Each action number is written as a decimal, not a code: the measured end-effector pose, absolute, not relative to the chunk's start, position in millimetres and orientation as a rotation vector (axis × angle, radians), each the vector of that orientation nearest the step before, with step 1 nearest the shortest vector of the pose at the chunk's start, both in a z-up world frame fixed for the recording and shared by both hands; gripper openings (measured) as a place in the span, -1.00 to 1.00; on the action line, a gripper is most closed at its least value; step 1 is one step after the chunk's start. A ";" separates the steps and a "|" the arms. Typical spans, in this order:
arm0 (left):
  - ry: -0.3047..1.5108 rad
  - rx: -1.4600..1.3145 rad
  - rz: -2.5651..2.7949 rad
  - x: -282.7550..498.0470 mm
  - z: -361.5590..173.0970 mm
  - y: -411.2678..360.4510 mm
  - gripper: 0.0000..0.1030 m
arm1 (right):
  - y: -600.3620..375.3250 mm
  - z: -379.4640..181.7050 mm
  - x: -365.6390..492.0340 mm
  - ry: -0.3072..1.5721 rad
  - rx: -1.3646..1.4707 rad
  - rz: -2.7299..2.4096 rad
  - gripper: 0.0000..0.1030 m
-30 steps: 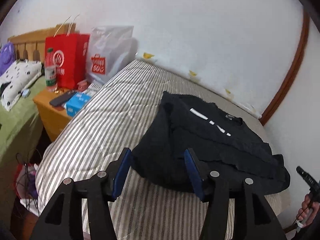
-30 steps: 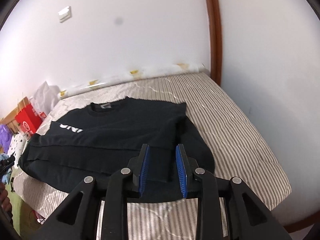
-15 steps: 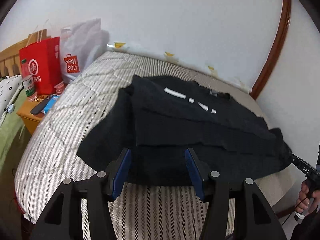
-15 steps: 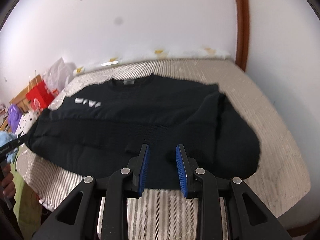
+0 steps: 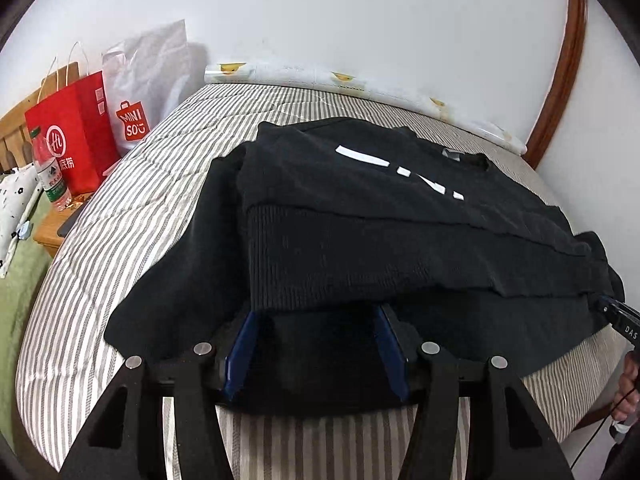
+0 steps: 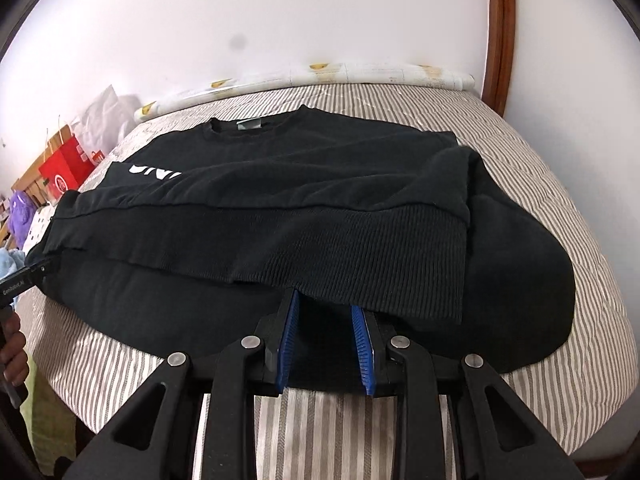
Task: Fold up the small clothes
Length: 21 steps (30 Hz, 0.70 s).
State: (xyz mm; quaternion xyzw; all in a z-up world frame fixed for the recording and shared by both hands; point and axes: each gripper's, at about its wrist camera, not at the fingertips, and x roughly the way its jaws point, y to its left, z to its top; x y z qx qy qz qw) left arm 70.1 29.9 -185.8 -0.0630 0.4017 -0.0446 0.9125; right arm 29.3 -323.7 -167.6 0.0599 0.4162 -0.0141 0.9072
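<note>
Nearest, left gripper (image 5: 316,316) and right gripper (image 6: 325,300) both released, fingertips tucked under ribbed hem of black sweater (image 5: 360,216), nothing pinched. Sweater spread across near edge of striped mattress (image 5: 132,200). Beyond left edge, red bag (image 5: 76,136), white bag (image 5: 148,92), bottle (image 5: 50,176). Farthest, white wall (image 6: 280,20), brown trim (image 6: 500,32).
</note>
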 end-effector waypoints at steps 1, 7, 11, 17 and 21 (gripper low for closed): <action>0.827 -0.133 -0.092 73.1 -185.7 30.4 0.06 | -324.8 -167.3 33.1 0.860 0.125 -0.031 -0.47; 0.803 -0.169 -0.102 86.8 -182.2 32.7 0.10 | -328.4 -169.6 58.5 0.867 0.135 -0.051 -0.47; 0.795 -0.179 -0.109 98.9 -178.6 30.9 0.10 | -334.6 -167.5 72.1 0.857 0.157 -0.039 -0.47; 0.798 -0.177 -0.111 125.5 -173.7 24.7 0.10 | -348.1 -160.8 96.3 0.839 0.195 -0.036 -0.47; 0.793 -0.206 -0.127 149.1 -166.2 24.5 0.09 | -357.9 -155.7 117.7 0.831 0.217 -0.044 -0.47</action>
